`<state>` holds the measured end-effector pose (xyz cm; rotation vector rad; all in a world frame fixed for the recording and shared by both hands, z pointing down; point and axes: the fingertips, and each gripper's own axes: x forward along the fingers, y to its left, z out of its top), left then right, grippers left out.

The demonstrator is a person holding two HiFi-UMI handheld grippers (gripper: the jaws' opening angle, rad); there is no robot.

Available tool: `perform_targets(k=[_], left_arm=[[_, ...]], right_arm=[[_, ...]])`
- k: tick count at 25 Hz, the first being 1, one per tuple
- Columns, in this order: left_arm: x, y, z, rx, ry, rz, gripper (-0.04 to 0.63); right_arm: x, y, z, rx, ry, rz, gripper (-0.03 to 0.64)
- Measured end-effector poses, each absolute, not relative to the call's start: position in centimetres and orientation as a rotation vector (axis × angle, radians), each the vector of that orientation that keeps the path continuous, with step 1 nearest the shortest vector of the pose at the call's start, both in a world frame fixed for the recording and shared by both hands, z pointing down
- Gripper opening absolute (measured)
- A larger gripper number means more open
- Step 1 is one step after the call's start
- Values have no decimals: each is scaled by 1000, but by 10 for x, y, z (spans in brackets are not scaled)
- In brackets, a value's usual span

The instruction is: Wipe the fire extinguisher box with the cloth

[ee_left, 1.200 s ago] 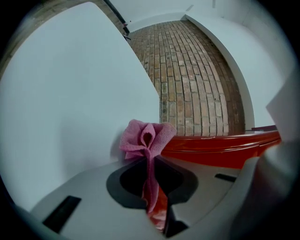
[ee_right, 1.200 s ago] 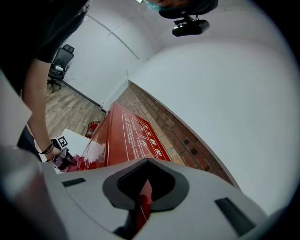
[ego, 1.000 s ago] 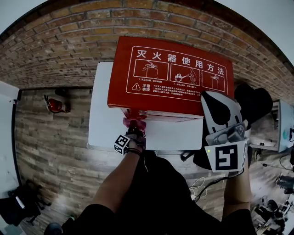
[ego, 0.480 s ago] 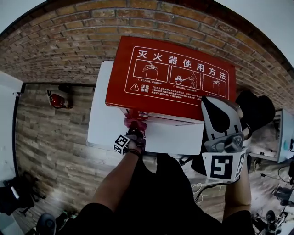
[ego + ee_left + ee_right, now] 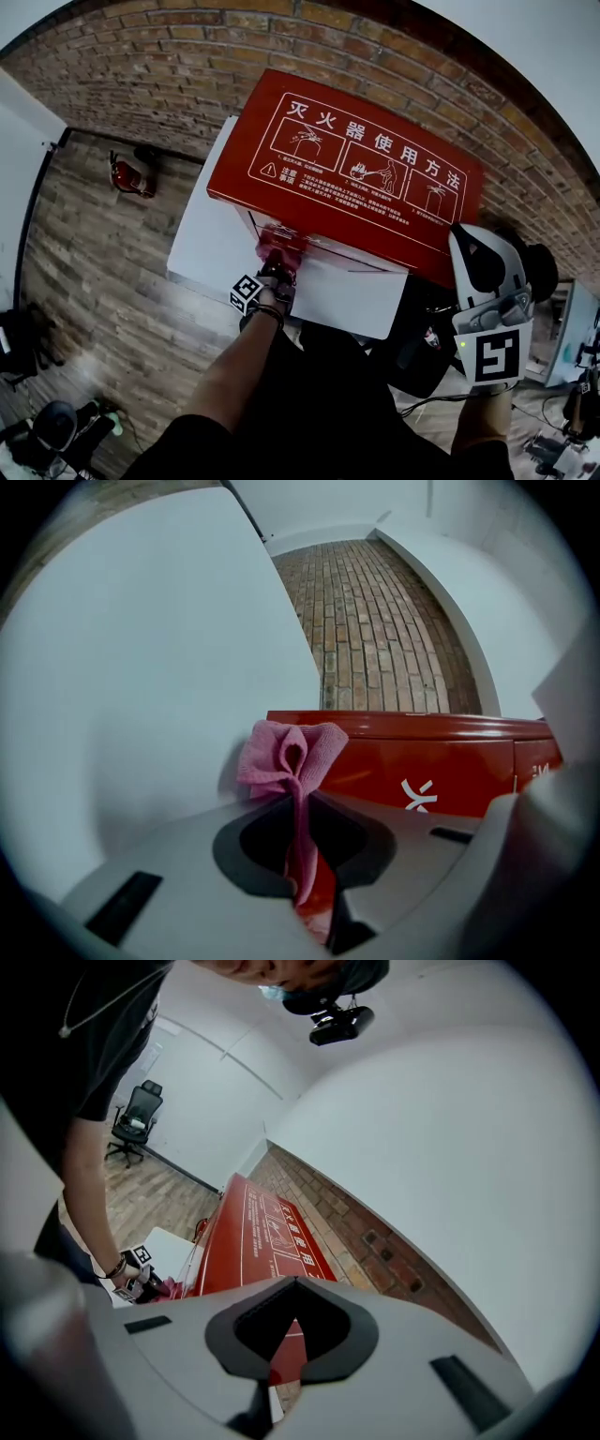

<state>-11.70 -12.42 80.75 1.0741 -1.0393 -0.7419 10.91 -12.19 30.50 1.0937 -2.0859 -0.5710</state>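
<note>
Left gripper (image 5: 302, 803): jaws narrow, clamped on the pink cloth (image 5: 281, 757), at the near face of the fire extinguisher box (image 5: 356, 173). Right gripper (image 5: 469, 239): jaws together, empty, off the box's right end. Advised handling: press the cloth flat and stroke evenly along the box.

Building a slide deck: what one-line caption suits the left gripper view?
Left gripper clamps a pink cloth by the red fire extinguisher box.
</note>
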Motion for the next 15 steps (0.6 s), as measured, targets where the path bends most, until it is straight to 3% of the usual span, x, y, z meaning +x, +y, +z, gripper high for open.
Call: perform_targets(k=[15], left_arm=[[-91, -115, 815, 1046, -1010, -804, 54]], right_arm=[[111, -119, 302, 1032, -2194, -599, 20]])
